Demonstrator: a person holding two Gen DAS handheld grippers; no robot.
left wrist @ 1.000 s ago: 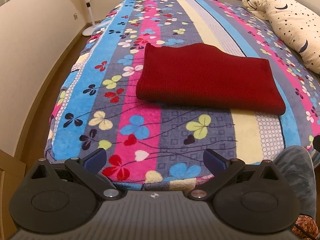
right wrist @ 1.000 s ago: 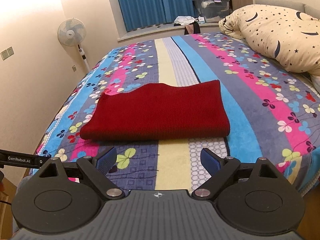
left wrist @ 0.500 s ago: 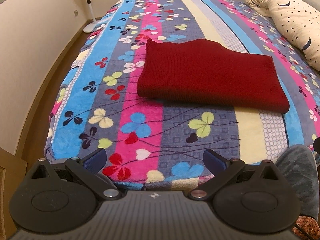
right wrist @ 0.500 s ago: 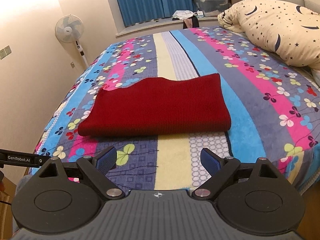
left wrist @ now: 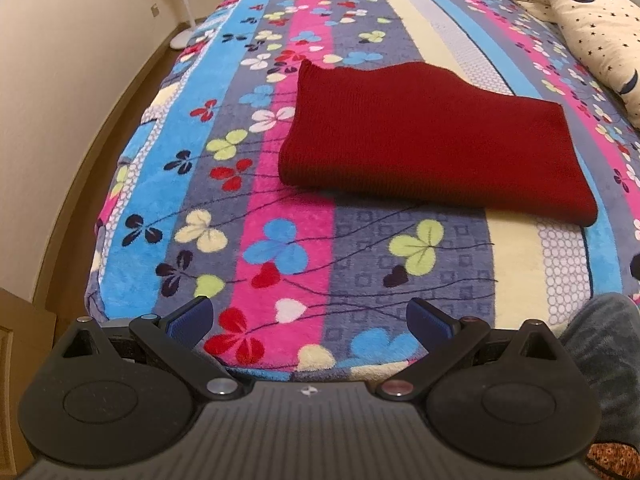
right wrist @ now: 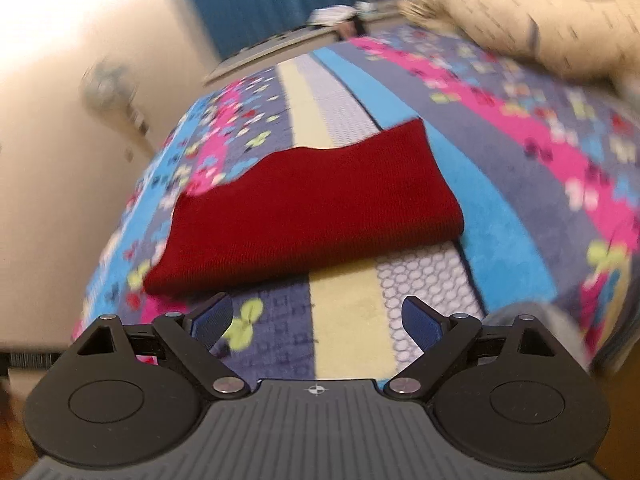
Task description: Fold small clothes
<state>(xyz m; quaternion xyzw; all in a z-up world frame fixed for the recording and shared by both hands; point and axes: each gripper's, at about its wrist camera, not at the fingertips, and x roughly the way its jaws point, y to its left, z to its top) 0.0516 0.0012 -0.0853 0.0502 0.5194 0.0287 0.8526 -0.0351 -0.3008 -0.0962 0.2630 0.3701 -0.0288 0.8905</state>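
We see the red knit garment [left wrist: 432, 144] folded into a flat rectangle on the striped flowered blanket [left wrist: 288, 248], sitting in the upper middle of the left wrist frame and across the middle of the blurred right wrist frame [right wrist: 308, 208]. We have the left gripper [left wrist: 308, 316] at the bottom of its frame with jaws spread wide and nothing between them, over the near blanket edge and well apart from the garment. We have the right gripper [right wrist: 316, 316] likewise spread and empty, near the garment's front fold, with a star-print pillow [left wrist: 592, 32] at upper right.
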